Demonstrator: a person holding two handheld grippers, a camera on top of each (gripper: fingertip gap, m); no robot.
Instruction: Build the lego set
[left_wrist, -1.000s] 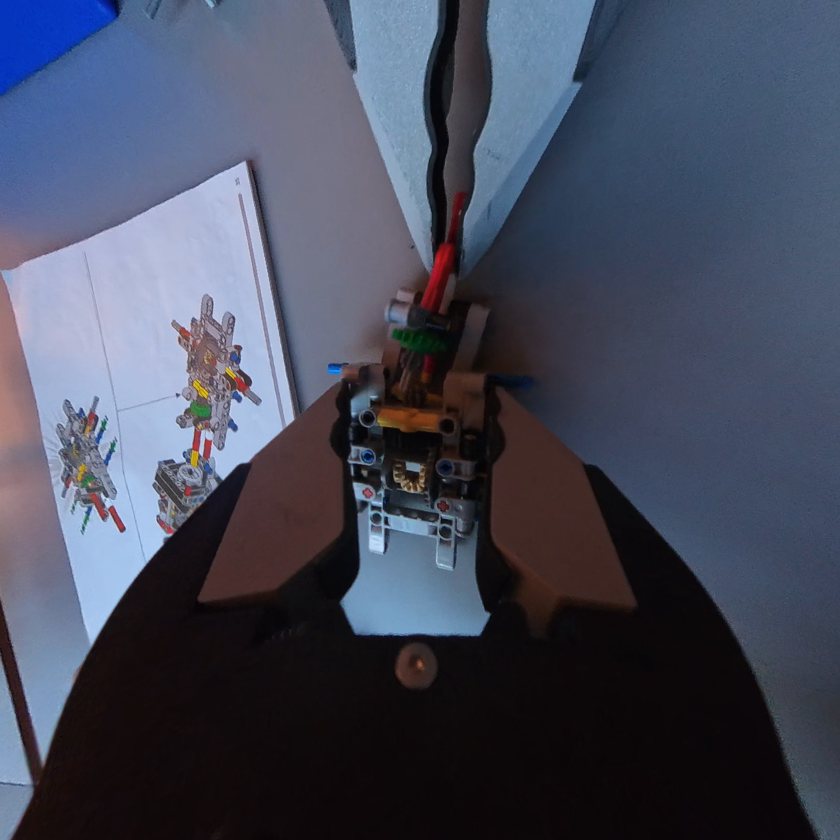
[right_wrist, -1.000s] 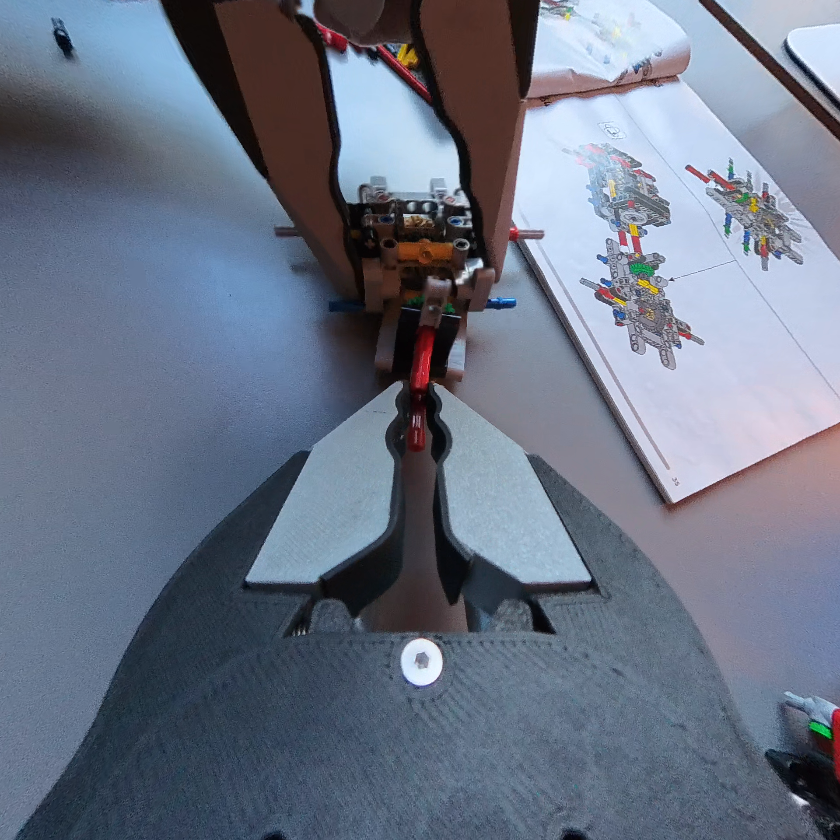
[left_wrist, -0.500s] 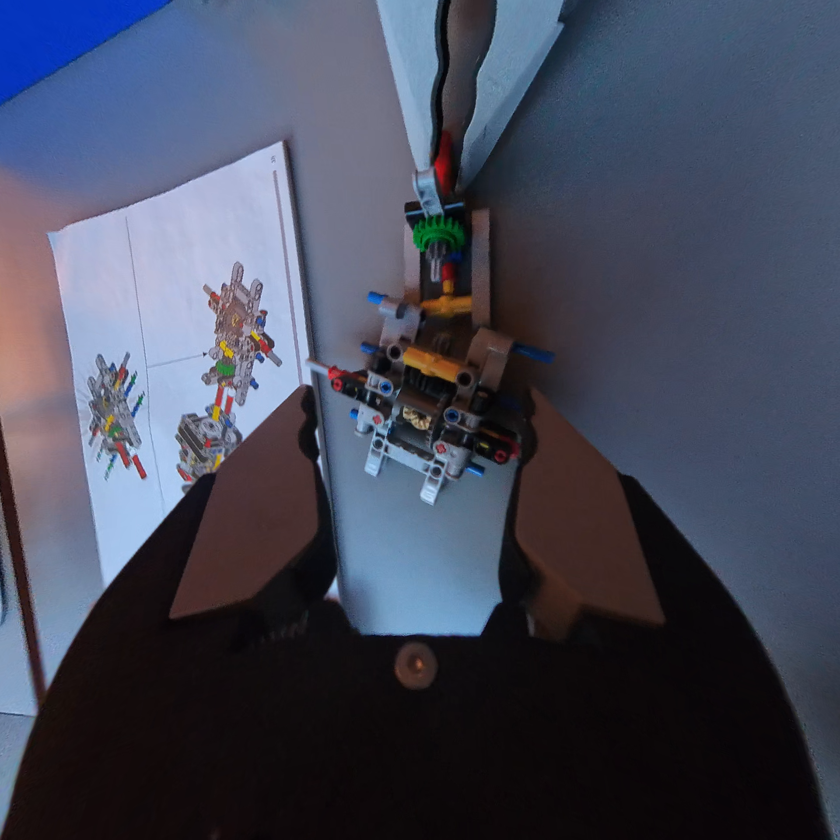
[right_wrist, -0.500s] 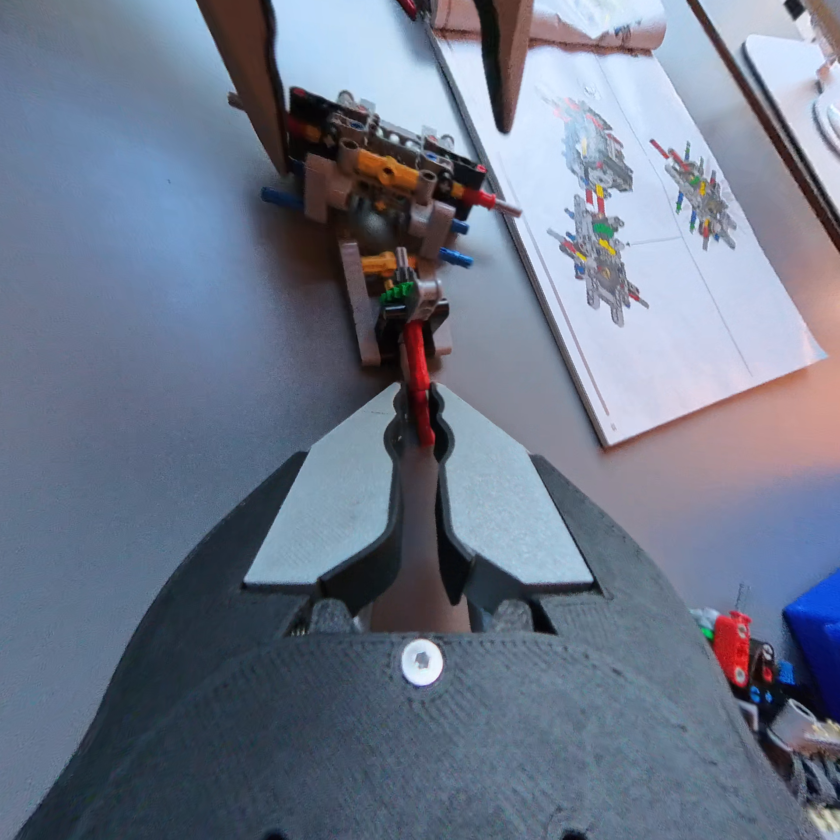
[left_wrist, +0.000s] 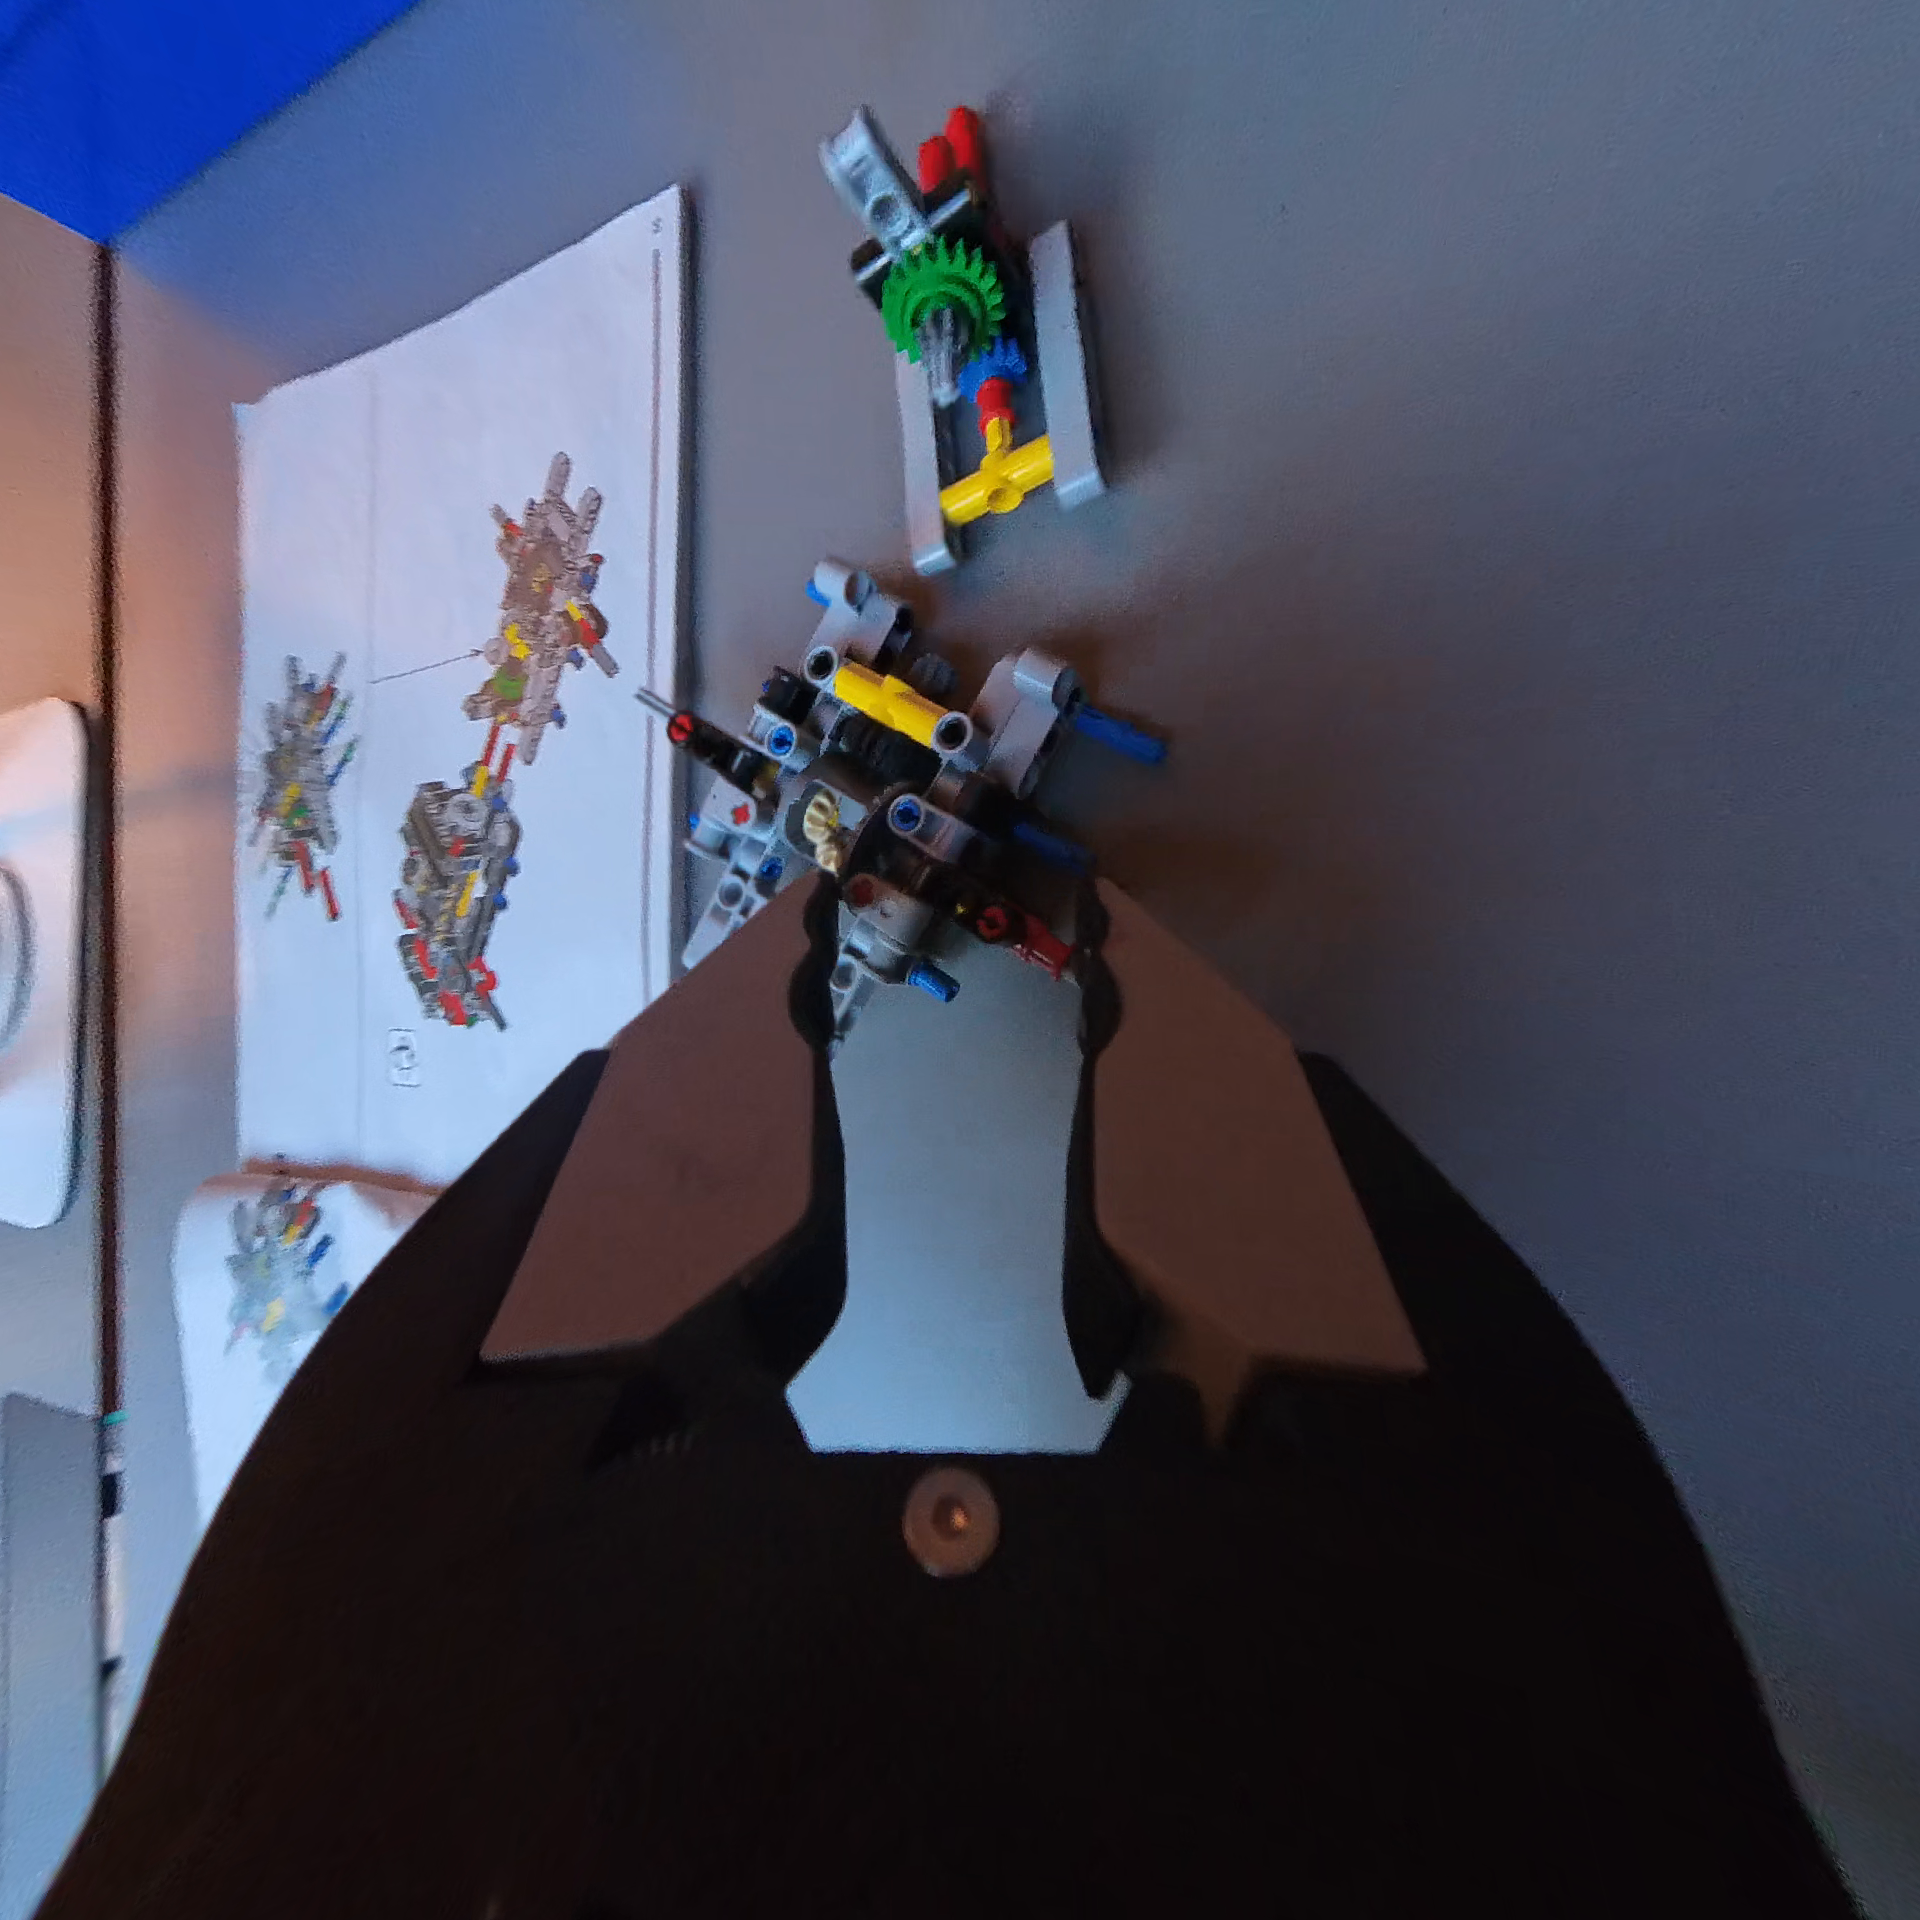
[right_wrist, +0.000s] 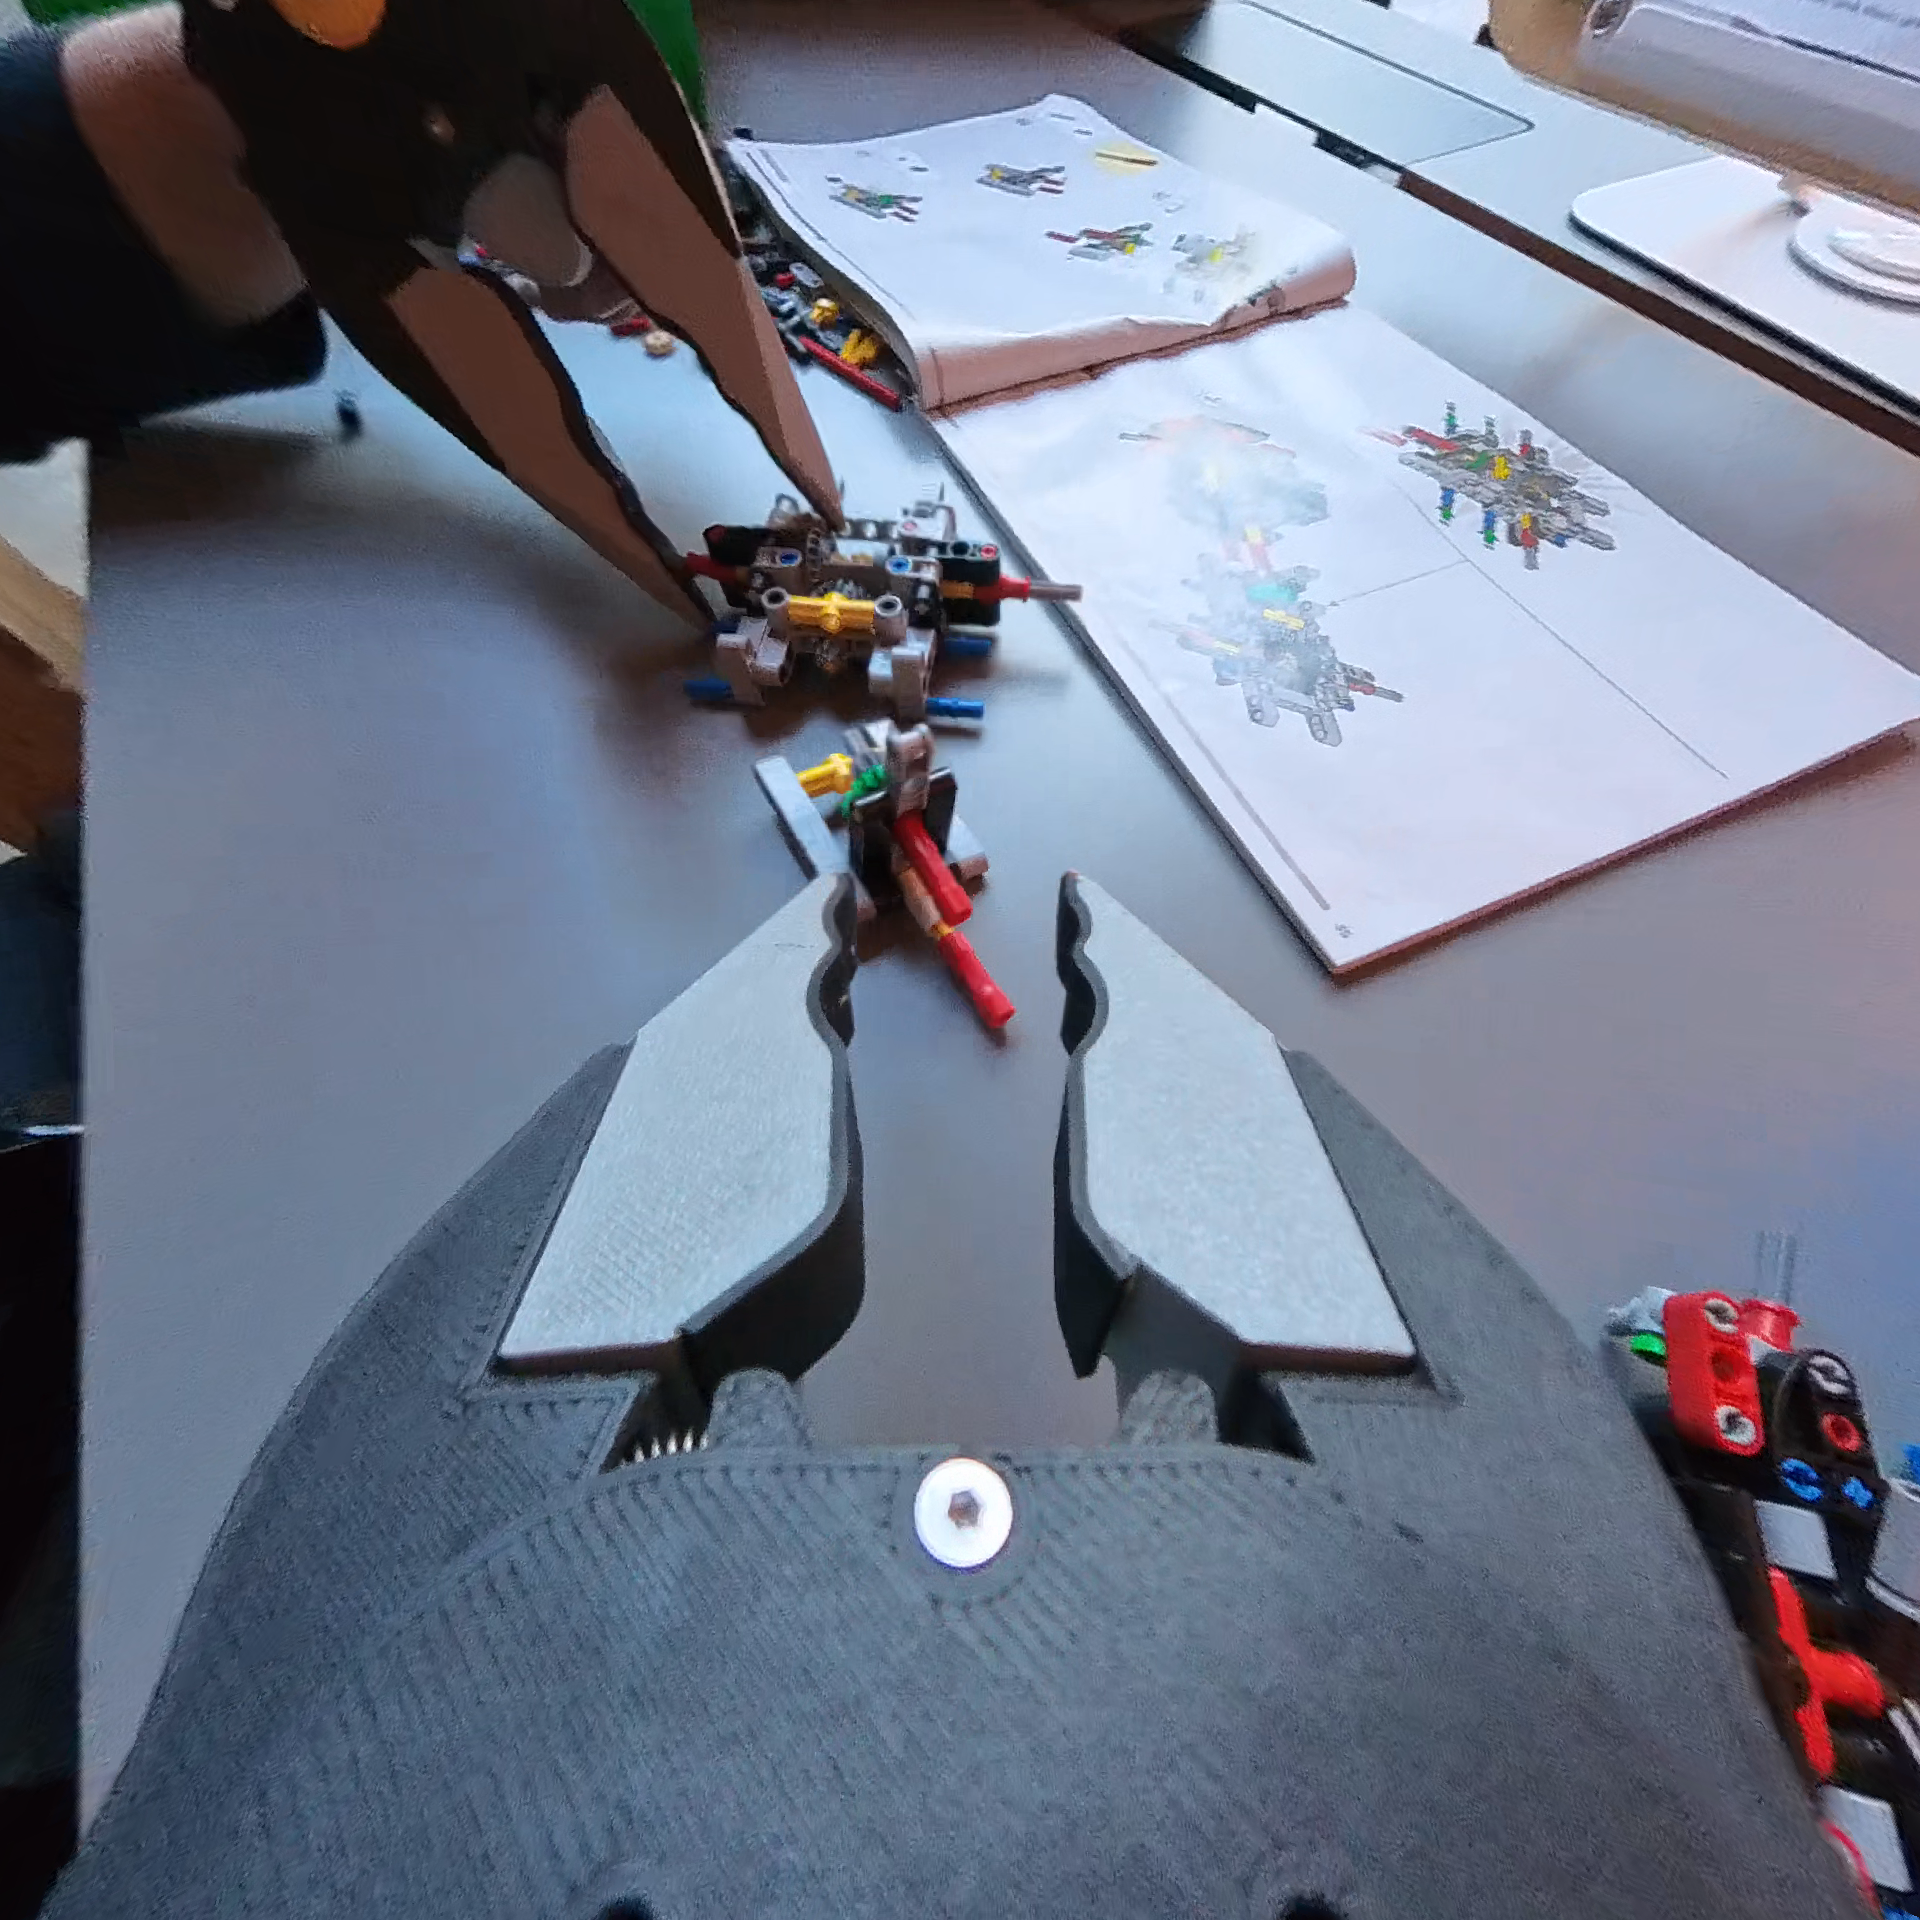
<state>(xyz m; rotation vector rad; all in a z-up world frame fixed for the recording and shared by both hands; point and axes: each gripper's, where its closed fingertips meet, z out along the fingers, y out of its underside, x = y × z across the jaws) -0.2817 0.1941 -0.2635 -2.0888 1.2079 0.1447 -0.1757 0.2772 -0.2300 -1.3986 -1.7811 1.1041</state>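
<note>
A larger grey, black and yellow brick assembly (left_wrist: 883, 748) lies on the dark table (right_wrist: 416, 831) beside an open instruction booklet (left_wrist: 468, 675). My left gripper (left_wrist: 956, 914) is shut on its near end: one brown pad lies on a grey beam and the other on a red pin. In the right wrist view the left gripper (right_wrist: 774, 566) clamps the left end of that assembly (right_wrist: 852, 592). A smaller assembly with a green gear (left_wrist: 987, 343) lies apart from it. My right gripper (right_wrist: 956, 925) is open. The smaller assembly's red axle (right_wrist: 966, 966) lies between the pads, touching neither.
The booklet (right_wrist: 1455, 644) lies to the right of both assemblies. Several loose bricks (right_wrist: 821, 322) lie at its far corner. Another brick build (right_wrist: 1766, 1455) sits at the lower right. A white stand base (right_wrist: 1766, 218) is at the far right. A blue box (left_wrist: 156, 83) is at the back. Across from one pair of fingers to the other is roughly 15 cm.
My right gripper let go of the red axle and drew back; the smaller assembly now lies separate. My left gripper opened wide, turned, then closed on one end of the larger assembly.
</note>
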